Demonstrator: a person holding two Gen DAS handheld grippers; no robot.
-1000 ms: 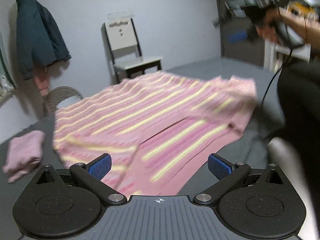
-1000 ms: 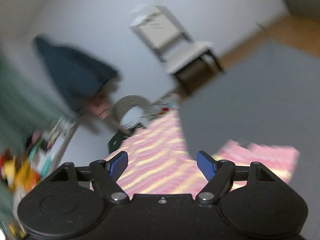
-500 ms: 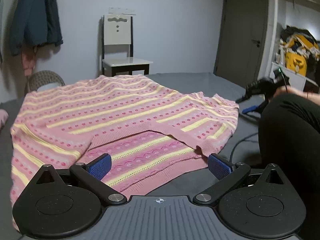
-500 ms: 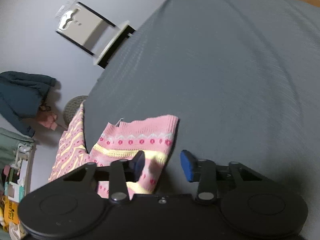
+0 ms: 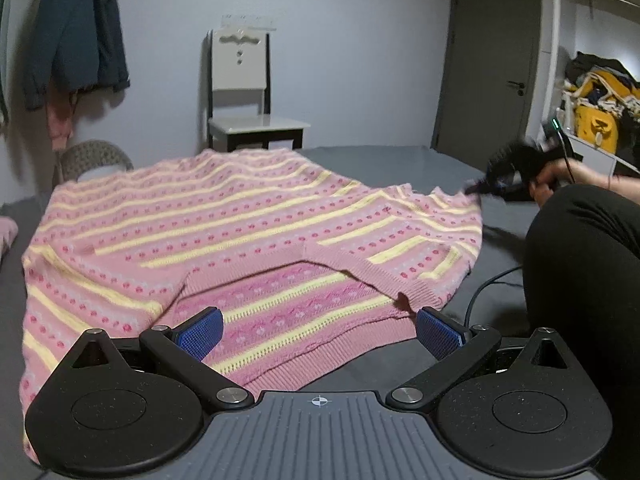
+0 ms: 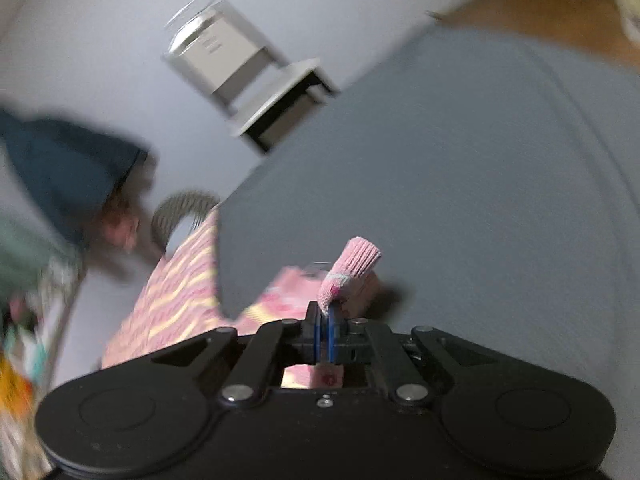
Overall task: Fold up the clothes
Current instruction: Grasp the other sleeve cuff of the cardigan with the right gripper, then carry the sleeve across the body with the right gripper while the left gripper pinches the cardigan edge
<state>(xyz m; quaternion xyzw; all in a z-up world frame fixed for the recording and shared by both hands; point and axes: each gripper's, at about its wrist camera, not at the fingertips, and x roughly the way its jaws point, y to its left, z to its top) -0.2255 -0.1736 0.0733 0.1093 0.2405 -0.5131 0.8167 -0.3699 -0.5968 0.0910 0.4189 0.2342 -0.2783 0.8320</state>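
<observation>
The pink striped sweater lay spread across the grey bed, collar end nearest the left wrist camera, body running away toward the chair at the wall. The left gripper hung low over the near edge with its blue pads wide apart and nothing between them, looking placed to reach the collar edge rather than holding it. Over on the far side, the right gripper had its pads squeezed together on a ribbed cuff, which poked up above the tips, so that sleeve end was lifted clear of the bed. From the left wrist view that same tool showed as a dark blur in the person's hand right at the sweater's right edge. Pinching the cuff instead of the sleeve's middle made sense: it gave control of the whole sleeve for carrying it across the body. Whether this was a sleeve going in for a fold or just being straightened flat, the pictures didn't settle. A knee in dark trousers sat beside the sweater.
</observation>
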